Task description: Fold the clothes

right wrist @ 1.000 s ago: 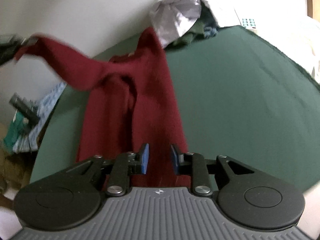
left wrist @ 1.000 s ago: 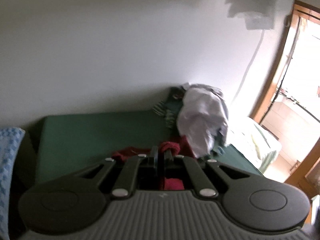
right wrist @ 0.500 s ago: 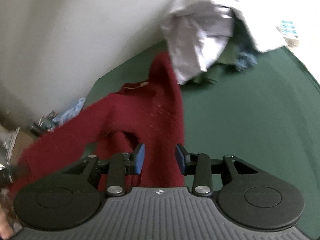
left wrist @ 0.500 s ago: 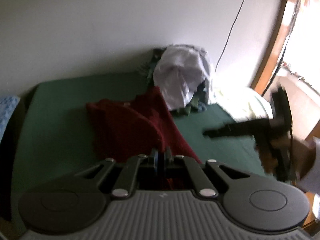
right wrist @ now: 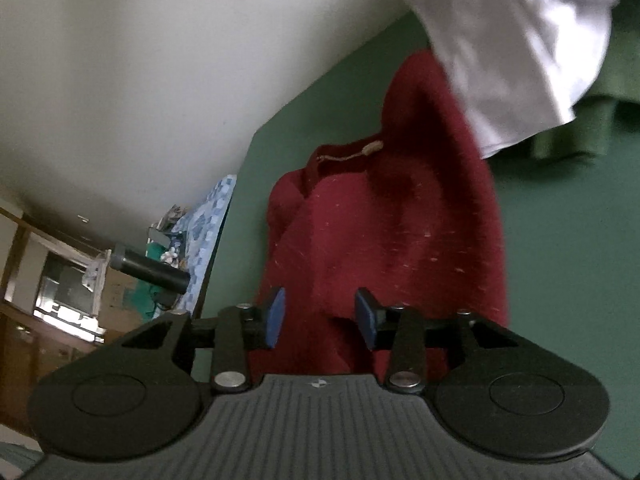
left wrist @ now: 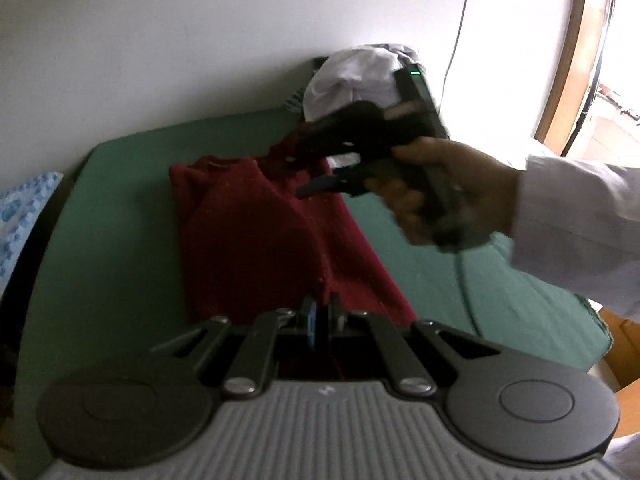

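So the red sweater (left wrist: 256, 236) is lying on the green bed (left wrist: 120, 216), collar end toward the wall. Right behind it sits a heap of clothes topped by a white shirt (right wrist: 520, 40), whose hem hangs over the sweater's far shoulder. Left gripper (left wrist: 321, 316) is clenched on a fold at the sweater's near edge. Right gripper (right wrist: 320, 316) has just been opening; sweater below the jaws, nothing pinched. Blue patterned cloth (right wrist: 208, 216) lies off the sweater's left.
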{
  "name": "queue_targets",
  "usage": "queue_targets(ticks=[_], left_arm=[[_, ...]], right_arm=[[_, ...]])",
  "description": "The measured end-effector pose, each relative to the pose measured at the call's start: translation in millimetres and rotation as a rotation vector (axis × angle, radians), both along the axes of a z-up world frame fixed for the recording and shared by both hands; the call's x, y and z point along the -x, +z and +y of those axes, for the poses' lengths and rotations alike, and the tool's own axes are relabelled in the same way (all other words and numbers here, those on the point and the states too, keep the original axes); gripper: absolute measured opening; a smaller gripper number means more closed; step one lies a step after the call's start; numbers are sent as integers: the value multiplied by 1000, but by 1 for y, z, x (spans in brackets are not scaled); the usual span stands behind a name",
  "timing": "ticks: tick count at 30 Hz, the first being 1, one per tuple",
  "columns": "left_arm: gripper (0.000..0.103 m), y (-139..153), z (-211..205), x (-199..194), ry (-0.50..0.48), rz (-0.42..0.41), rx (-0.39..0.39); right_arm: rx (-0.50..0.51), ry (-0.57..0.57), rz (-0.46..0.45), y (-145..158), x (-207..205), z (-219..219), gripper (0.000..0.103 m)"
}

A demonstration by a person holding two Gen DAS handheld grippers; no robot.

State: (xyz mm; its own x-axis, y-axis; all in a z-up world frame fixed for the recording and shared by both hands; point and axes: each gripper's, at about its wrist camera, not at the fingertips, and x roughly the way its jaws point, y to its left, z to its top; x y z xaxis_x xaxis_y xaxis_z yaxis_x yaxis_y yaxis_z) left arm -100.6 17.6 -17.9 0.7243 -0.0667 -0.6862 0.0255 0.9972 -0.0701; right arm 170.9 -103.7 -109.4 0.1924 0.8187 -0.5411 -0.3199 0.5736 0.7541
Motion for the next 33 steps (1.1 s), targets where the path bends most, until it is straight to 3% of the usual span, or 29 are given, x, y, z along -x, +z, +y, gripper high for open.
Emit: queue_targets(ticks=[5, 8, 9, 11, 21, 33], left_arm=[[0, -3, -3, 4, 12, 19, 16], [0, -2, -6, 8, 7, 25, 27], [0, -1, -7, 10, 6, 28, 31], [0, 1, -6, 12, 5, 30, 43], [0, 5, -11, 29, -91, 94, 133], [0, -10, -34, 25, -162, 203, 110]], right_arm=[[-3, -2, 6, -9, -14, 20, 43], [-23, 19, 11, -10, -21, 26, 25], [-28, 30, 12, -9, -23, 27, 24], [-26, 35, -17, -3, -23, 26, 5], [-90, 31, -96, 26, -11, -9, 5], [-23, -8, -65, -4, 13, -38, 5]])
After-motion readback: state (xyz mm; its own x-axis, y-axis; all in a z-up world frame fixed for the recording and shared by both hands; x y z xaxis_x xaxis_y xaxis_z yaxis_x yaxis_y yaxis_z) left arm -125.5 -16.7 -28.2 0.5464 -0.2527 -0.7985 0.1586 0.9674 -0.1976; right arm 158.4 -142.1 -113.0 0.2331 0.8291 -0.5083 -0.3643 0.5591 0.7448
